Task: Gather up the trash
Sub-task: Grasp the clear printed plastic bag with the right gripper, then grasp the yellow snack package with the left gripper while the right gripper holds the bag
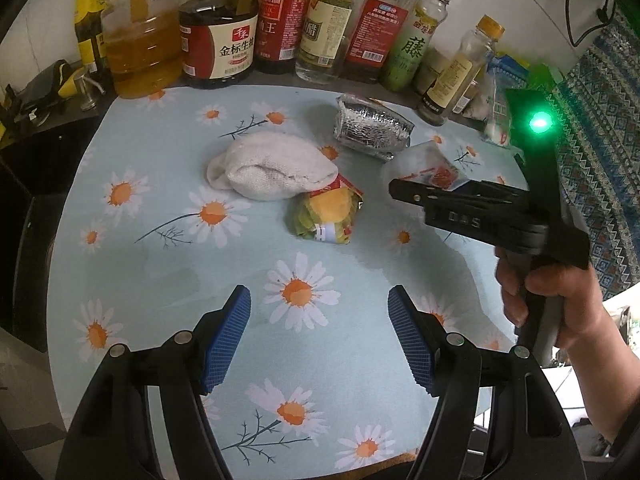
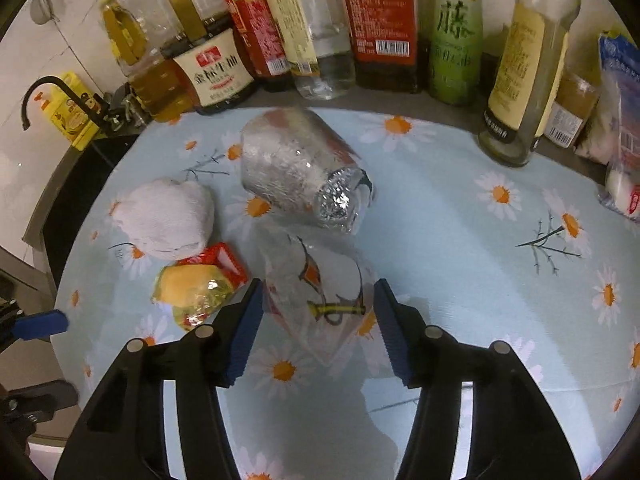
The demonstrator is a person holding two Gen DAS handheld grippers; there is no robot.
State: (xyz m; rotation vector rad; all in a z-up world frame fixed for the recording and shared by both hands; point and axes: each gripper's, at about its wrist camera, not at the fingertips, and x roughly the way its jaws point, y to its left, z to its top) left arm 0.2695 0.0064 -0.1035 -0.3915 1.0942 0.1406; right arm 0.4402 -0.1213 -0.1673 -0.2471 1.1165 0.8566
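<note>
Right claw straddles the clear wrapper, pads not yet visibly pressing it; left claw hangs released over bare surface; ahead of both, foil packet, yellow wrapper and white cloth lie uncollected

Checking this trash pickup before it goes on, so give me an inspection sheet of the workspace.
Surface: daisy-print tablecloth.
Job's things: clear wrapper, yellow wrapper, foil bag, white cloth wad.
Clutter: row of sauce and oil bottles at the back.
Grippers: left gripper open, nothing between; right gripper straddles the clear wrapper, left pad touching, right pad apart.
Cables: black cable on the wall.
Surroundings: patterned fabric at right.
</note>
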